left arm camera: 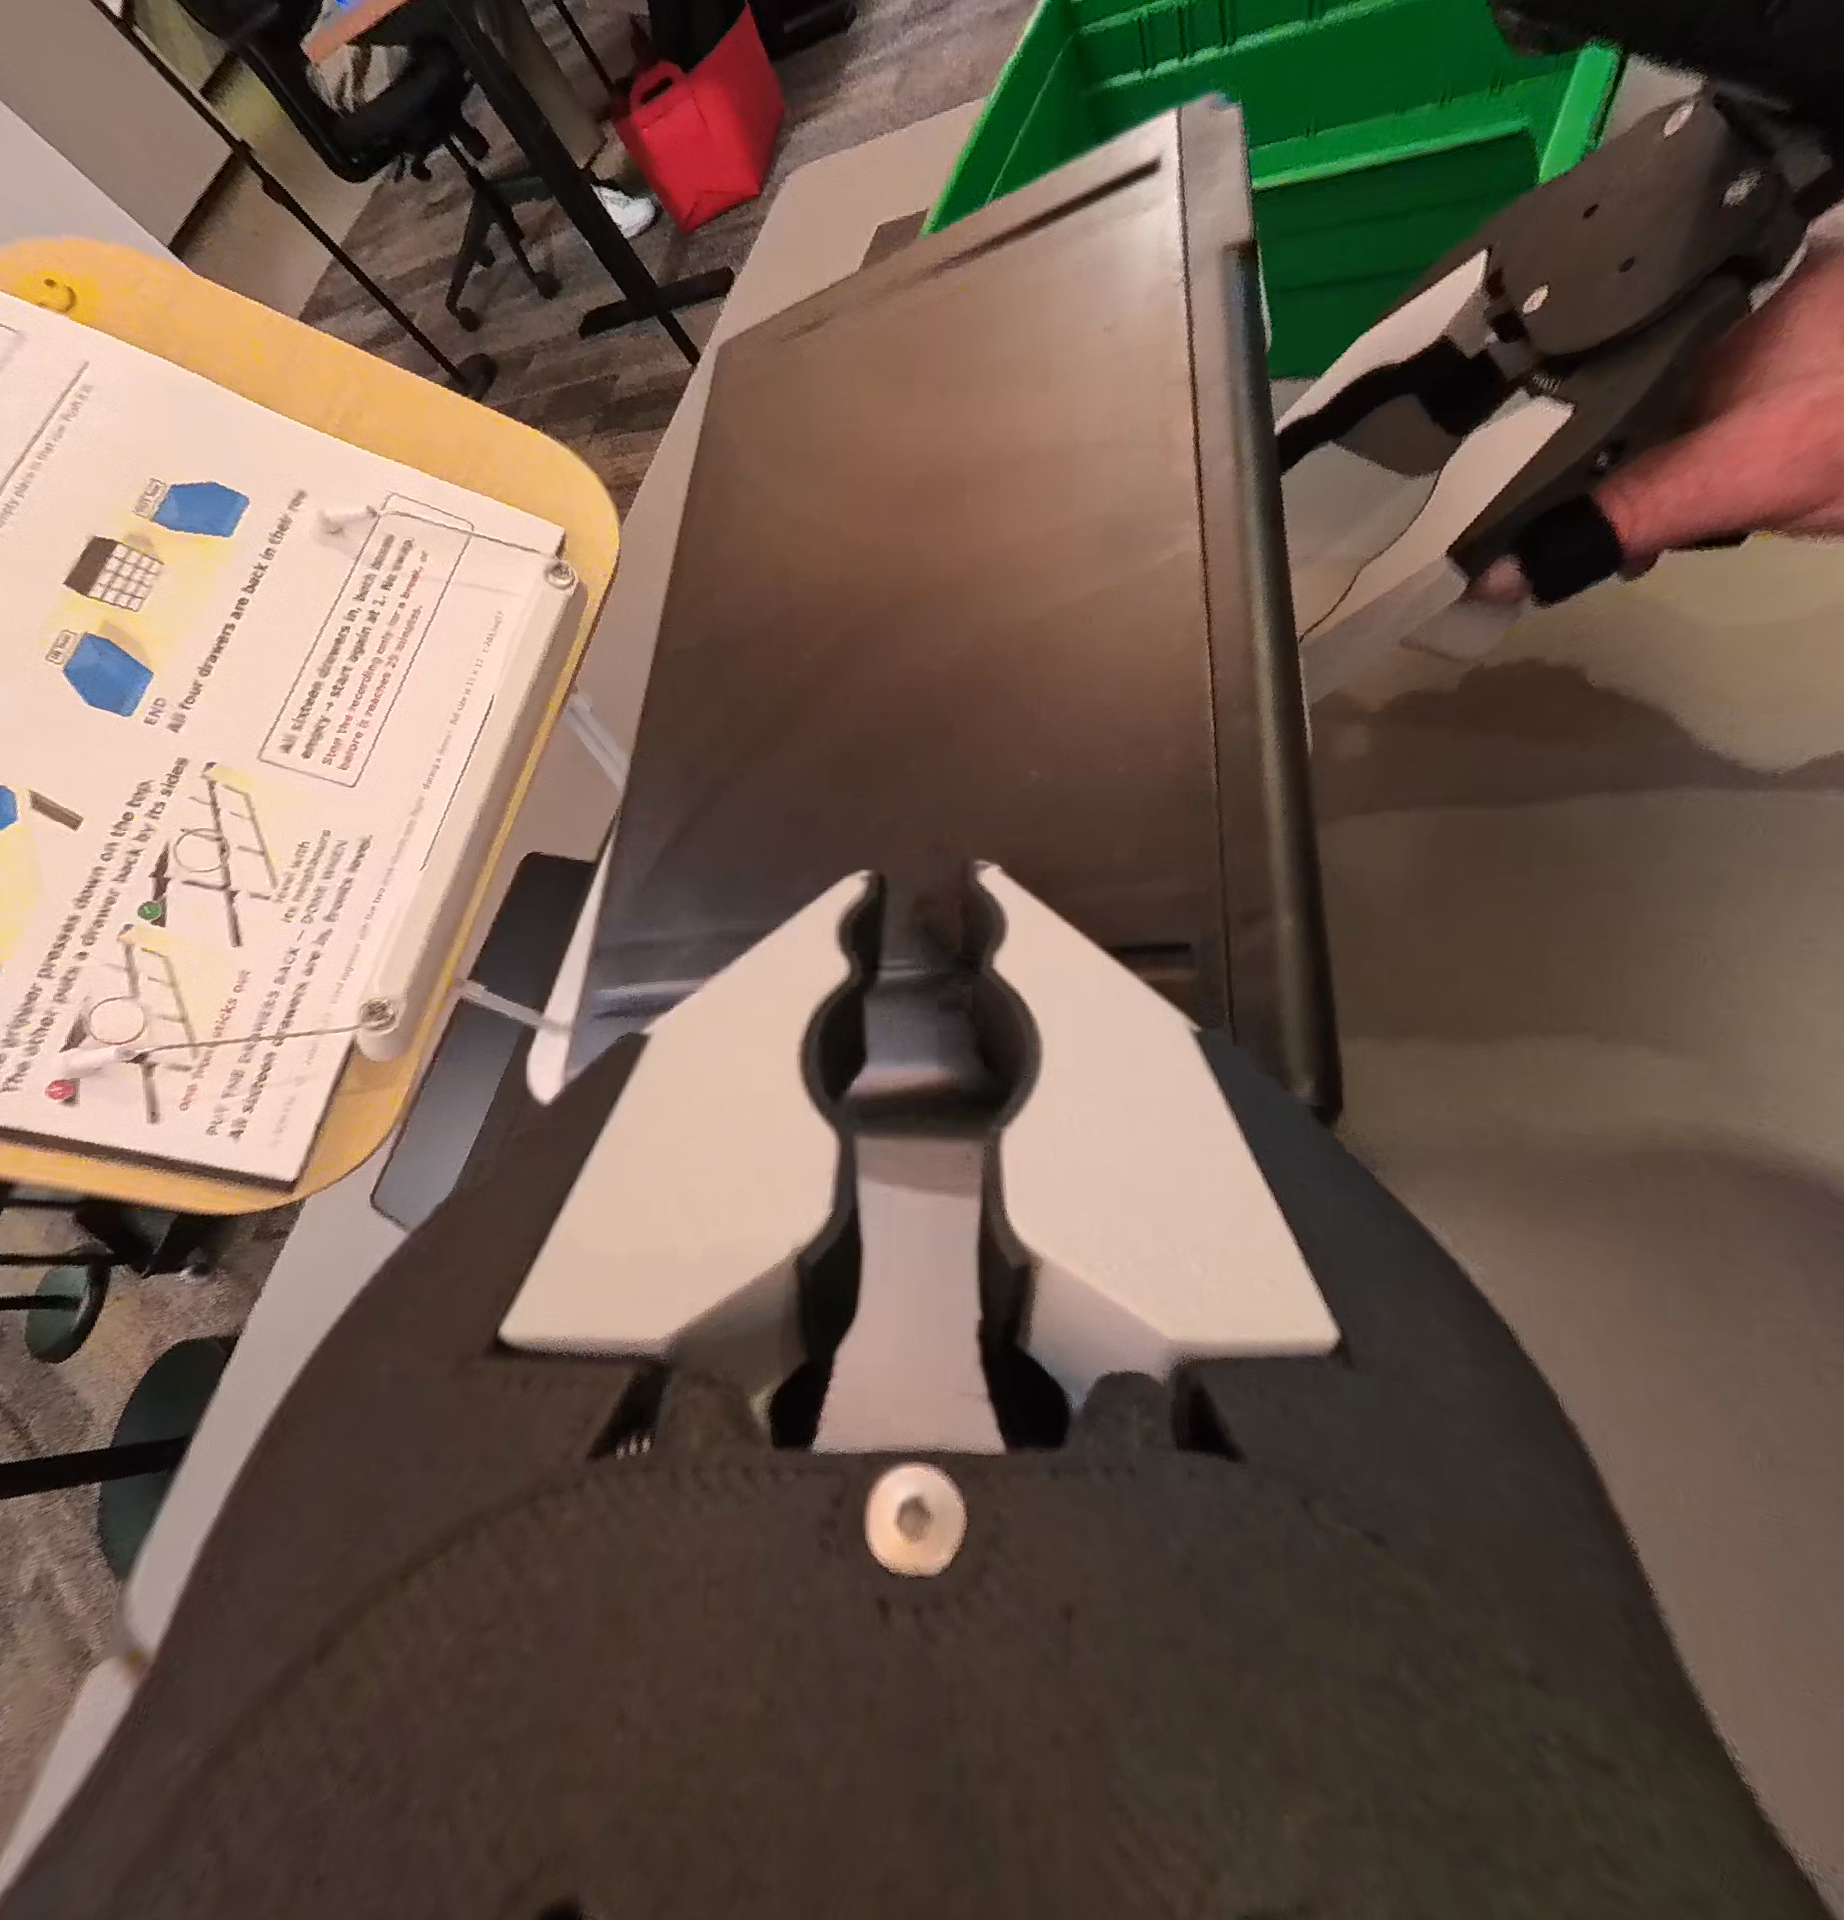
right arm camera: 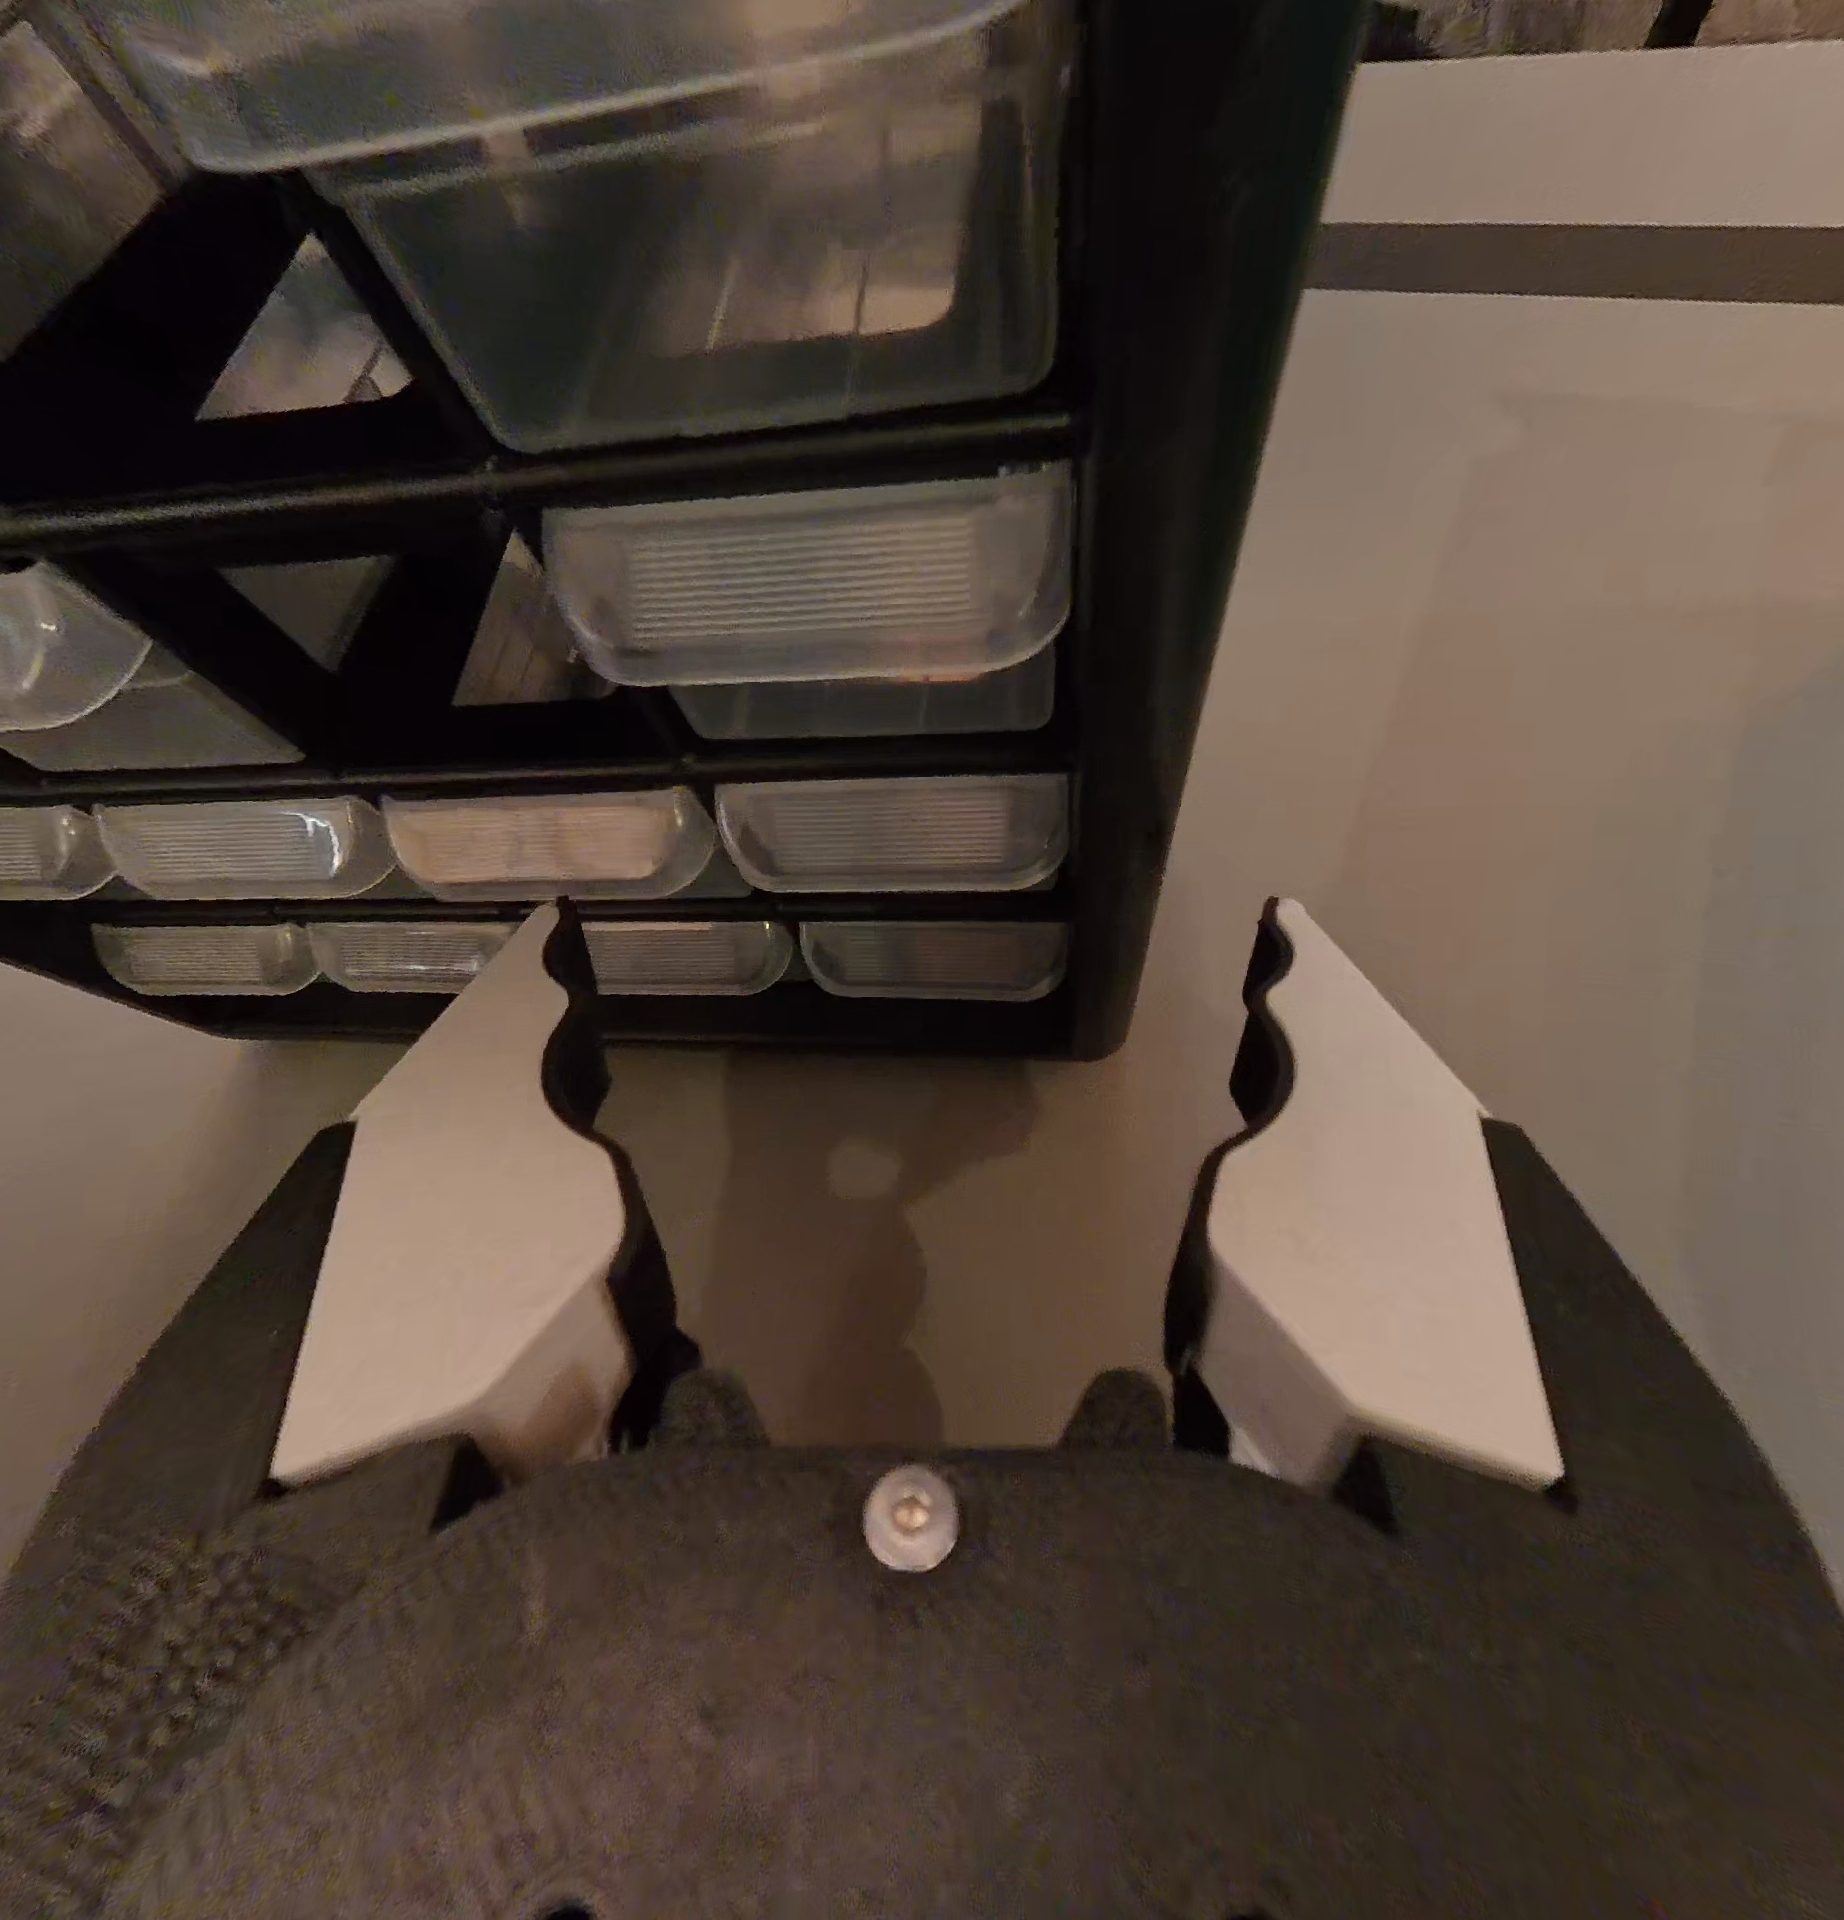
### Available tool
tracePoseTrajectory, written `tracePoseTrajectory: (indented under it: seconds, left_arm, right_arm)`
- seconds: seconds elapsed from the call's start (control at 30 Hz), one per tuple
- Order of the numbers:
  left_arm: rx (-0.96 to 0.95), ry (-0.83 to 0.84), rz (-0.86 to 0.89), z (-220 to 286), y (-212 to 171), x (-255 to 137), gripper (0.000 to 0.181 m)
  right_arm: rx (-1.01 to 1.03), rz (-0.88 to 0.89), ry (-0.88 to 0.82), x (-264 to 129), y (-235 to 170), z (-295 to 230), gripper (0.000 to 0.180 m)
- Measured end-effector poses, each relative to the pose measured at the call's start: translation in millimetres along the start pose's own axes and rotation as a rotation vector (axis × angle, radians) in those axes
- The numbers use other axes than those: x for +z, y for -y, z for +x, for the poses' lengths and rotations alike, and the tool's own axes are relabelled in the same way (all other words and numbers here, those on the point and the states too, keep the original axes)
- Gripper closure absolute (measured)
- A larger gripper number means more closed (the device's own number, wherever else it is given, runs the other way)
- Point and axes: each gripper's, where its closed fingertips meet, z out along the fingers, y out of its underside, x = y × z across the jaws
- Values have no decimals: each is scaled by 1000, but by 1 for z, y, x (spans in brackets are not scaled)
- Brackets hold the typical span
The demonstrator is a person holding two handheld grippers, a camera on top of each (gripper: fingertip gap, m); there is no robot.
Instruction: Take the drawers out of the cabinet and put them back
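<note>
The black cabinet [left arm camera: 949, 571] stands on a white table, and in the left wrist view I see its top from above. My left gripper [left arm camera: 925, 881] is shut, empty, with its tips over the near end of the cabinet top. My right gripper [right arm camera: 913, 914] is open and empty in front of the cabinet's front right side [right arm camera: 1188, 520]. A clear drawer [right arm camera: 710, 260] in the top right slot sticks out towards me. Other clear drawers [right arm camera: 887, 842] sit in the lower rows, and some slots [right arm camera: 305, 613] are empty. The right gripper also shows in the left wrist view [left arm camera: 1417, 468], held by a hand.
A green bin [left arm camera: 1365, 156] stands behind the cabinet. A yellow-edged board with a printed sheet [left arm camera: 222, 727] lies to the left. A red bag [left arm camera: 700, 125] and chair legs are on the floor beyond. The white table [right arm camera: 1520, 727] extends right of the cabinet.
</note>
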Motion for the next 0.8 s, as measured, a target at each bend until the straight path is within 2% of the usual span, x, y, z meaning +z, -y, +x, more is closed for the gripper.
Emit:
tracePoseTrajectory:
  seconds: [0.13, 0.17, 0.2, 0.4, 0.57, 0.7, 0.8]
  left_arm:
    - [-1, 75, -98, -31, -25, -35, 147]
    - [-21, 89, -124, -39, -37, -46, 146]
    - [-45, 104, -164, -48, -53, -57, 146]
    - [-164, 188, -503, -84, -192, -98, 146]
    - [-226, 151, -688, -78, -292, -77, 150]
    - [-193, 182, -750, -82, -328, -55, 152]
    - [-217, 115, -803, -70, -346, -46, 156]
  right_arm:
    - [-12, -2, 25, -9, -1, 0, 58]
    - [-7, -1, 37, -11, -2, 0, 60]
    - [0, -4, 66, -12, -3, -3, 67]
    - [14, 0, 79, -11, -1, -4, 64]
    - [-25, -11, 88, -10, -3, -11, 65]
    - [-27, -14, 88, -10, -4, -10, 66]
    - [-22, -10, 83, -12, -4, -7, 66]
